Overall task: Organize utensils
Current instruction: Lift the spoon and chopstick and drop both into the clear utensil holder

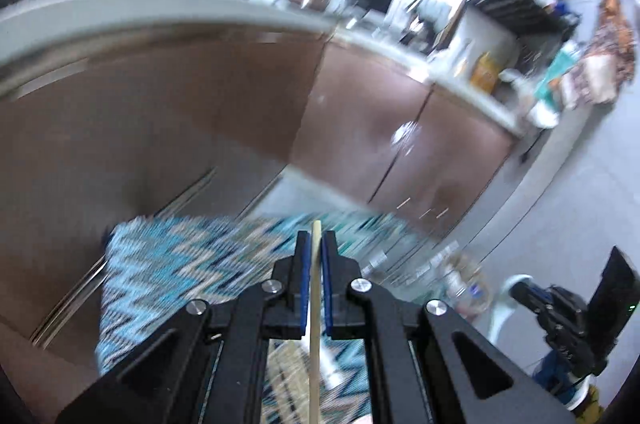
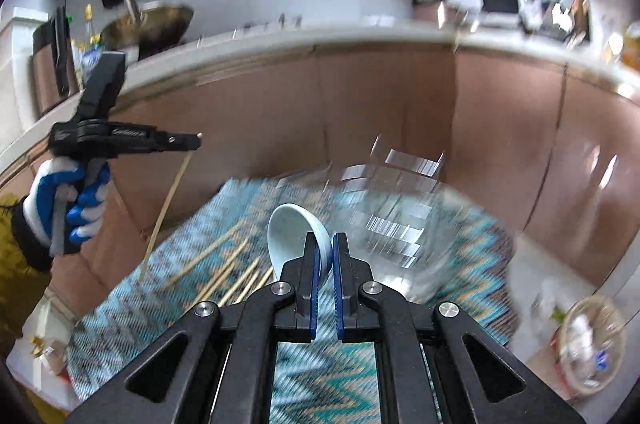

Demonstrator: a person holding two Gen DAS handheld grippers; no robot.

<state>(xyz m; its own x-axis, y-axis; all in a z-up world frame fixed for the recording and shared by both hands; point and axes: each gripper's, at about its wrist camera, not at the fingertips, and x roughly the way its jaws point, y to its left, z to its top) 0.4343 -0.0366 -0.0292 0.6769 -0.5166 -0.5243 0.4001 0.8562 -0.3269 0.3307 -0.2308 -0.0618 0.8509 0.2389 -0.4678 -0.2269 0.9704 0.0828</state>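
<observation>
My left gripper (image 1: 317, 238) is shut on a thin wooden chopstick (image 1: 315, 304), which runs up between the blue pads and pokes out past the tips. In the right wrist view that left gripper (image 2: 195, 140) is raised at the left in a blue-and-white gloved hand (image 2: 68, 199), and the chopstick (image 2: 168, 207) hangs down from it. My right gripper (image 2: 326, 240) is shut on a pale ceramic spoon (image 2: 292, 224), bowl upward. Several more chopsticks (image 2: 228, 272) lie on the blue zigzag mat (image 2: 132, 304). A clear compartmented holder (image 2: 400, 207) stands blurred behind the spoon.
Brown cabinet fronts (image 2: 380, 111) rise behind the mat under a pale counter edge (image 2: 280, 41) with a wok (image 2: 148, 23) on it. A round basket of litter (image 2: 588, 340) sits at lower right. The right gripper (image 1: 560, 312) shows at the lower right of the left wrist view.
</observation>
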